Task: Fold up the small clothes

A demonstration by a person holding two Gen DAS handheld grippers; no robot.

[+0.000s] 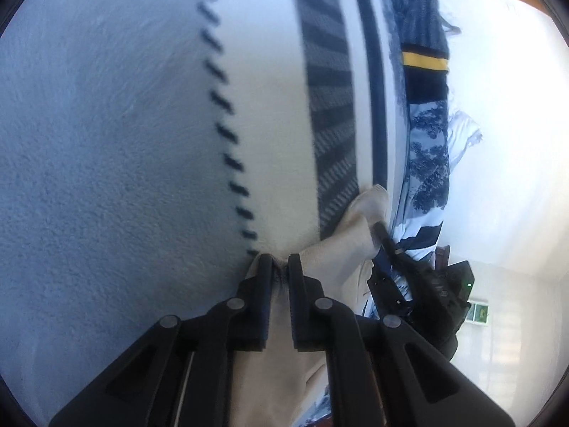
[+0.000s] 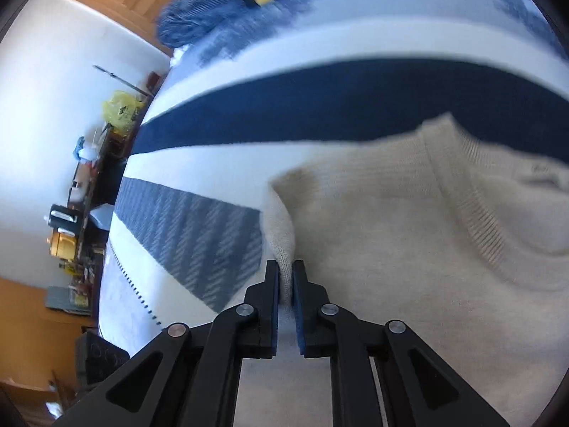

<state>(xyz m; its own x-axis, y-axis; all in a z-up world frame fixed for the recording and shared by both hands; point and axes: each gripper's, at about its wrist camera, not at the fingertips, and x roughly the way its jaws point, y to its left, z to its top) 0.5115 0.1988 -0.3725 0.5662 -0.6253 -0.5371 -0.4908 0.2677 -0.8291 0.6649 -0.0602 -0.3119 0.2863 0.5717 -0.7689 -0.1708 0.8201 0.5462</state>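
Observation:
A small beige knit sweater [image 2: 409,220] with a ribbed collar lies on a striped blanket [image 2: 320,96]. My right gripper [image 2: 286,265] is shut on a folded edge of the sweater near its shoulder. In the left wrist view, my left gripper [image 1: 279,259] is shut on another pinched edge of the same beige sweater [image 1: 341,249], which hangs down between and below the fingers. The other gripper [image 1: 426,277] shows dark at the right of that view, holding the far end of the cloth.
The blanket [image 1: 142,124] has white, navy and grey stripes and a dashed stitch line. A dark blue knit garment with a yellow band [image 1: 425,60] and a blue floral cloth [image 1: 428,156] lie at its far edge. Cluttered shelves [image 2: 81,192] stand beyond the bed.

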